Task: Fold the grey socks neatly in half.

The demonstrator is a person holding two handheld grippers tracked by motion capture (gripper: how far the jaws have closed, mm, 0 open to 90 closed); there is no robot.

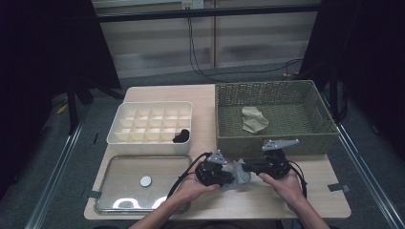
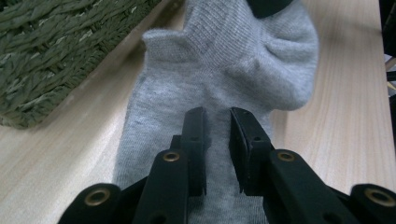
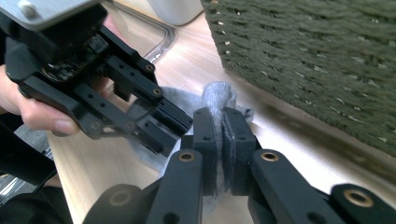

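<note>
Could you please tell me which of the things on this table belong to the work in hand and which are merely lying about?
In use:
- grey sock
- left hand-held gripper, jaws astride the sock
- right hand-held gripper, clamped on a fold of the sock

Lying about:
- wicker basket with a beige cloth
- white divided box holding a black item
- clear tray

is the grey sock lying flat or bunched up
Partly bunched. The right claw pinches a raised fold of the grey sock, while the part under the left claw lies fairly flat on the table.
</note>
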